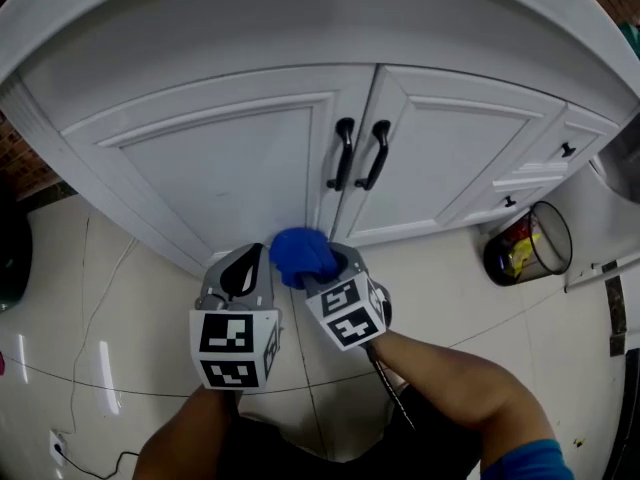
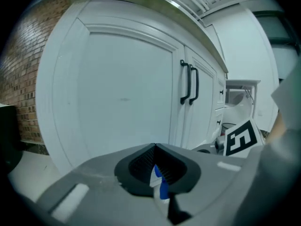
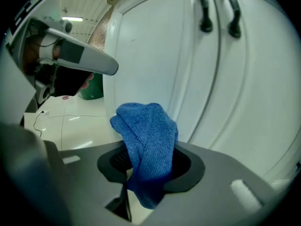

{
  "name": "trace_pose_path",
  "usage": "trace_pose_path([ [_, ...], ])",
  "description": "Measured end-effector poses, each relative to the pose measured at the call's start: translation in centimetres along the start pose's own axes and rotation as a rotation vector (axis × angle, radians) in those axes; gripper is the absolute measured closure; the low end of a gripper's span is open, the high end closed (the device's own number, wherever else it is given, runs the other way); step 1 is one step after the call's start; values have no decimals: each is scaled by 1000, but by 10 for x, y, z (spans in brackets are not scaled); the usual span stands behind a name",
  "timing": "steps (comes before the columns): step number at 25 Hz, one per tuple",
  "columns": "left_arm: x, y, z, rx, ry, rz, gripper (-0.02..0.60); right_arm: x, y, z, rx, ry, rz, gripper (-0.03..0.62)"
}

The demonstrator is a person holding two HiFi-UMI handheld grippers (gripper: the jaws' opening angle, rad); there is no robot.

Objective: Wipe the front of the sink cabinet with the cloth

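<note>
This looks like a kitchen or washroom corner of a home-style room. A white cabinet (image 1: 230,168) with panelled doors, paired black handles (image 1: 345,153) and small knobbed drawers (image 1: 567,150) stands under a pale worktop (image 1: 300,18) on a glossy tiled floor (image 1: 120,308). A lined waste bin (image 1: 525,243) sits beside it, a brick wall (image 2: 23,69) flanks it, and strip lights (image 3: 70,19) run overhead.

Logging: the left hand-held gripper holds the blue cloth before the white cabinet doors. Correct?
Wrong side: the right hand-held gripper holds the blue cloth before the white cabinet doors, as the right gripper view shows.
</note>
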State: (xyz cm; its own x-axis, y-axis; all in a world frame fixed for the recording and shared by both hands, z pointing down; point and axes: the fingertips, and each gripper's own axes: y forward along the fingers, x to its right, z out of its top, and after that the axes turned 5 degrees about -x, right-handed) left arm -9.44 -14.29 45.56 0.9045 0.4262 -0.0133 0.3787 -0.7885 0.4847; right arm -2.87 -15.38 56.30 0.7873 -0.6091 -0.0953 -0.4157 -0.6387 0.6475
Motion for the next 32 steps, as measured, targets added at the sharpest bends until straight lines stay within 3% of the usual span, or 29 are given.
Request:
trace_pose_path([
  [11,126,59,13,-15,72,-222,575,139,-76,-71,-64,173,-250,431],
  [18,181,98,8,-43,87,-277,575,219,-114,-111,-72,311,-406,431],
  [28,240,127,-12,-100,120,-374,575,281,-136,-172,-132,422,-486,431],
  [32,238,128,-19,-120,143,-365,575,288,-137,-178,-149,406,-491,431],
])
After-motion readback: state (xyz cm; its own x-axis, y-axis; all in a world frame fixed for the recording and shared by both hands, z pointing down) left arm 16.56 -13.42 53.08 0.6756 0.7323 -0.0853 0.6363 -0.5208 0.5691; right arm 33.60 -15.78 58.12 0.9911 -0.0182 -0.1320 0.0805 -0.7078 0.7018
